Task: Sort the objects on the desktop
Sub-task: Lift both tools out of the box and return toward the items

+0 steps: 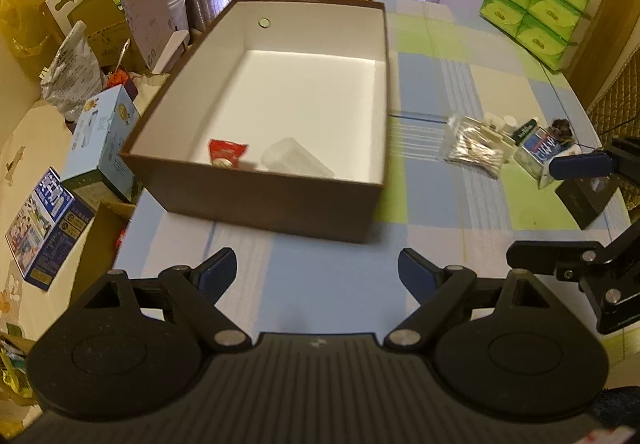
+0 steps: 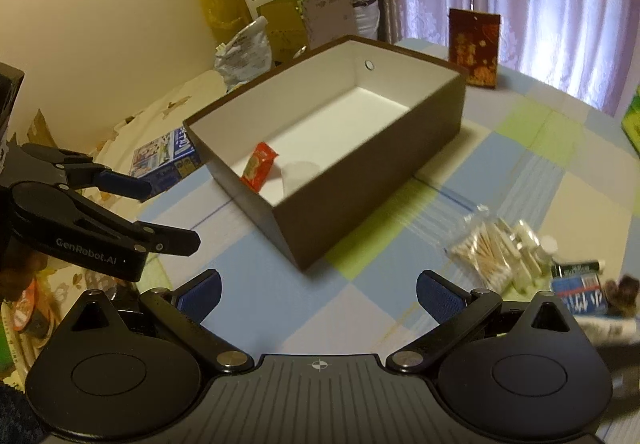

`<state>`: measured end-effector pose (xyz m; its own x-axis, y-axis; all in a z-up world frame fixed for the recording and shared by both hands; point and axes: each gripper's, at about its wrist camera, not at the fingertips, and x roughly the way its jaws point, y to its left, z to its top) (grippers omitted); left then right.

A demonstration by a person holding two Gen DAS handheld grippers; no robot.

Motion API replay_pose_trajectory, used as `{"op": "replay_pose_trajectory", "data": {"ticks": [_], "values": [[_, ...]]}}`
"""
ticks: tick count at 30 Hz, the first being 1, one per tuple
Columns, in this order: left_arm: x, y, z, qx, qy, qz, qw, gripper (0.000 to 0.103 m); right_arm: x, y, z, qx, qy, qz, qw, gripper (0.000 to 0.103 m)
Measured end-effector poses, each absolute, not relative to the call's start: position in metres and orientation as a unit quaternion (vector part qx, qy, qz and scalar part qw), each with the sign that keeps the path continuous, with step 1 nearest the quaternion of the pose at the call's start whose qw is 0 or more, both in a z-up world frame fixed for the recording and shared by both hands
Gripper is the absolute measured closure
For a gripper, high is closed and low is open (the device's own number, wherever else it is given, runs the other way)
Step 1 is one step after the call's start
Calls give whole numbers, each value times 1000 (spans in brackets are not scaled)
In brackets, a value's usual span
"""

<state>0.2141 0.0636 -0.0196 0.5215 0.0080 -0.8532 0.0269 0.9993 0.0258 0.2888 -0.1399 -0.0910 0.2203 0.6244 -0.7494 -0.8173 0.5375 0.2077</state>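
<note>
Left wrist view: both grippers, left gripper (image 1: 318, 270) and right gripper (image 2: 318, 294), are held spread and empty before the brown box (image 1: 256, 200); cotton swabs (image 1: 474, 154), right of it, are likely awaiting sorting.

"GenRobot.AI" in pale letters on the left tool's (image 2: 168, 216) black arm

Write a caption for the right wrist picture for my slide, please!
Open right gripper hovers over the checkered tablecloth near a brown box holding a red snack packet, cotton swabs waiting outside.
</note>
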Motion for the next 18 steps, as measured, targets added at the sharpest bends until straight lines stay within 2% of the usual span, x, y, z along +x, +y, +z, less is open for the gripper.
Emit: {"op": "replay_pose_trajectory", "data": {"ticks": [18], "values": [[207,-24,-45,5,516,-50,855,18,297,-245,-103,-74,457,394,794,2]]}}
